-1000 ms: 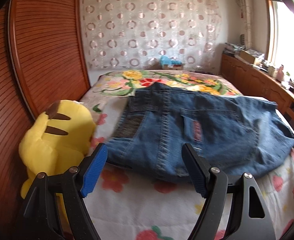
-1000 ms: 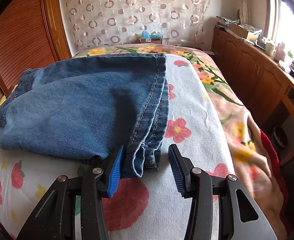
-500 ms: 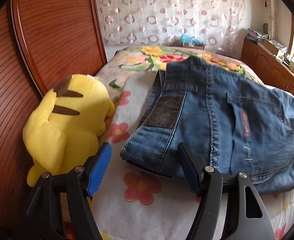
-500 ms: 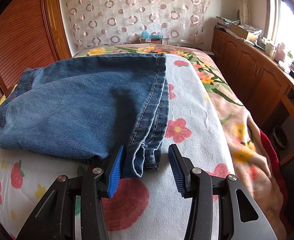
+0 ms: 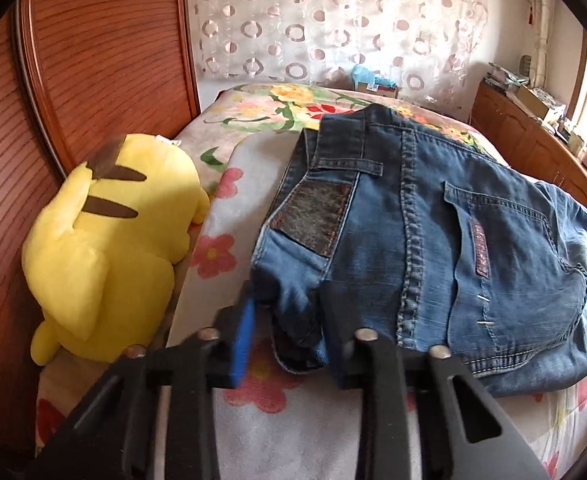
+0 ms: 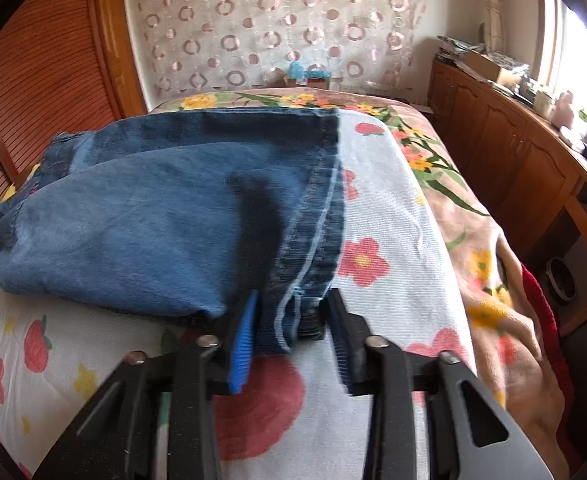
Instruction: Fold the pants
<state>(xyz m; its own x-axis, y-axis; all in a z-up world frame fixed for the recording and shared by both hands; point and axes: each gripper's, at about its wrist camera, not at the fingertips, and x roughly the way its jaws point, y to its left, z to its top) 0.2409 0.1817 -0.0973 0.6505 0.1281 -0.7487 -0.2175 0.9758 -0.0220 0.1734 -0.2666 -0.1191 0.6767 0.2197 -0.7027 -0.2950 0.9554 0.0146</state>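
Across the bed (image 6: 393,216), pants (image 6: 153,216) lie waistband leftward.

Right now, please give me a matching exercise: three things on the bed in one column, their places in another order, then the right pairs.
1. yellow plush toy
2. blue denim jeans
3. small light-blue object

a. flat on the white flowered bedcover
b. far end of the bed, before the circle-patterned curtain
c. beside the brown wooden panel

Pairs: 1-c, 2-a, 3-b

1 pr jeans (image 5: 433,248), 1 yellow plush (image 5: 109,248), 2 tongs (image 5: 285,344) (image 6: 289,332), 1 bed (image 6: 393,264)
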